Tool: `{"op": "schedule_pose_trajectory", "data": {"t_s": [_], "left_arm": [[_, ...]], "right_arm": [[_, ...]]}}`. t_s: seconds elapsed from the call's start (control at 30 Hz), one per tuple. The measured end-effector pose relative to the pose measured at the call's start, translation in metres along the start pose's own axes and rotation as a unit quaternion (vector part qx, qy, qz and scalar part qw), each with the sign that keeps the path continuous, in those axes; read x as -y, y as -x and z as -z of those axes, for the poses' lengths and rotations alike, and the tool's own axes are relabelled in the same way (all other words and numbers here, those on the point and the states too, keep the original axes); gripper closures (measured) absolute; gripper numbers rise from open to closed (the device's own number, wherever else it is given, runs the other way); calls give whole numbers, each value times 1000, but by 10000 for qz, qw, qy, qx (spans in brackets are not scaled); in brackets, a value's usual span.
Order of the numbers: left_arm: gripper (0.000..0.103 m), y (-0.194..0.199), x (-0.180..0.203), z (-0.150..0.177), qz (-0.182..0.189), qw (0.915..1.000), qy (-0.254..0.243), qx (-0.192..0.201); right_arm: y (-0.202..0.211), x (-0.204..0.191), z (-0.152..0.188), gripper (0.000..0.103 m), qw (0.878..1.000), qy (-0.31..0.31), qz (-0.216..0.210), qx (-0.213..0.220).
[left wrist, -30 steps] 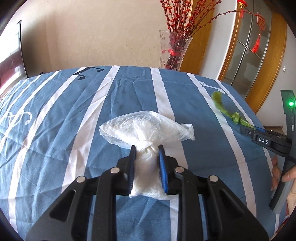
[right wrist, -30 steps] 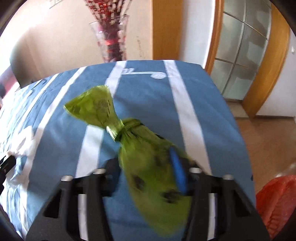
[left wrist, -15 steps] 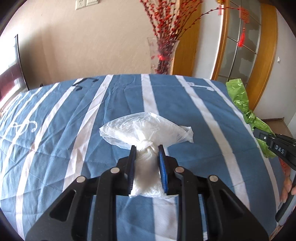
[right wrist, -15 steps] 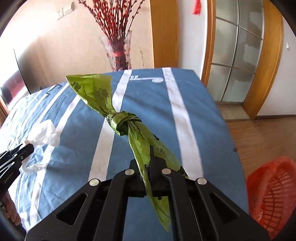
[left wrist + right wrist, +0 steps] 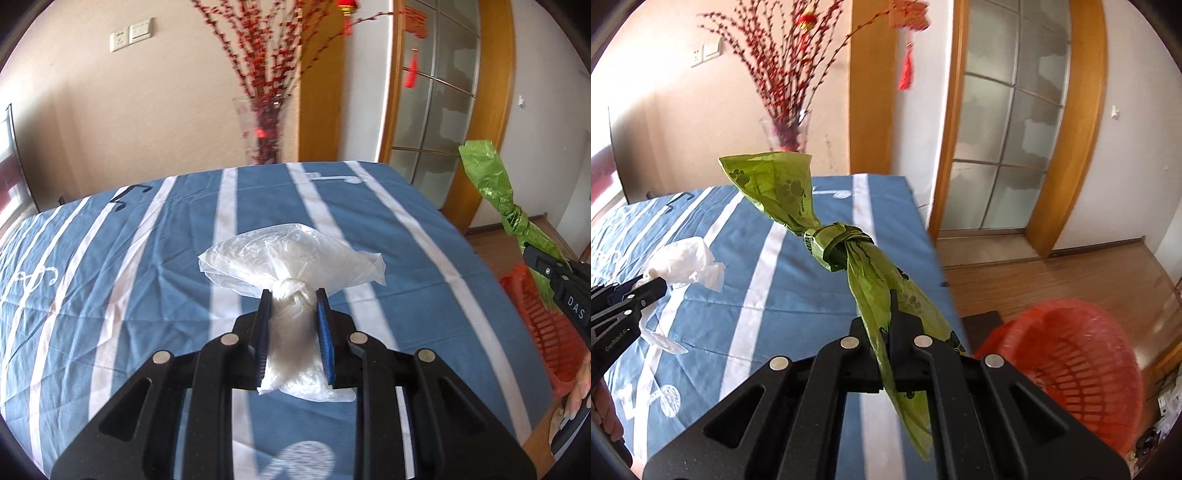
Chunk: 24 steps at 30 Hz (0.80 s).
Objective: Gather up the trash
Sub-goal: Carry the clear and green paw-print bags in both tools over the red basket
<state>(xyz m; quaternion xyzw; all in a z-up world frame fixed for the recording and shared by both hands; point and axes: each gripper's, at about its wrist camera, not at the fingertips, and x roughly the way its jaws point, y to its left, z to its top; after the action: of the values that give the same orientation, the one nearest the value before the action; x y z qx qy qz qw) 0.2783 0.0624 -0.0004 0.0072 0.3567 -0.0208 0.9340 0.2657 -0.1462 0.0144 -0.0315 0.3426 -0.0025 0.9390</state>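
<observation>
My left gripper (image 5: pixel 293 295) is shut on a knotted white plastic bag (image 5: pixel 291 258), held just above the blue striped tablecloth (image 5: pixel 110 277). The bag bulges past the fingertips and hangs below the pads. My right gripper (image 5: pixel 891 295) is shut on a knotted green bag with paw prints (image 5: pixel 846 245), lifted over the table's right edge. That green bag (image 5: pixel 495 188) and the right gripper (image 5: pixel 532 258) also show at the right of the left wrist view. The white bag (image 5: pixel 685 262) and the left gripper (image 5: pixel 659 286) appear at the left of the right wrist view.
An orange slatted basket (image 5: pixel 1067 365) stands on the wooden floor right of the table, also seen as the basket (image 5: pixel 539 325) in the left wrist view. A glass vase with red berry branches (image 5: pixel 264 122) stands behind the table. A glass door (image 5: pixel 1008 122) is at the back right.
Both grippers have risen and swung toward the right with their bags. The right gripper closed tight on the green bag, and the orange basket has come into fuller view.
</observation>
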Motion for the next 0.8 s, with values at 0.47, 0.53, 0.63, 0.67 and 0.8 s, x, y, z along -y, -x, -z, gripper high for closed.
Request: {"op": "schedule_pose_trajectory", "data": {"t_s": [0.47,0.53,0.63,0.67,0.8], "left_arm": [[79,8,81,-3,474,9981,-402,48],[79,8,93,-2,568,9974,-449,43],[79,10,109,-1,728,9961,-496,39],[79,10,115,0,788,9956,-510,36],[80,10,139,2,1090,9924,-564,1]], "right_arm": [[31,65,18,101,9984,-455,287,168],[34,74,21,101,9978,-546,323,182],[40,91,28,101,9966,-716,359,203],[42,97,30,101,9960,-784,378,210],[49,124,39,101,9930,-1073,436,207]]}}
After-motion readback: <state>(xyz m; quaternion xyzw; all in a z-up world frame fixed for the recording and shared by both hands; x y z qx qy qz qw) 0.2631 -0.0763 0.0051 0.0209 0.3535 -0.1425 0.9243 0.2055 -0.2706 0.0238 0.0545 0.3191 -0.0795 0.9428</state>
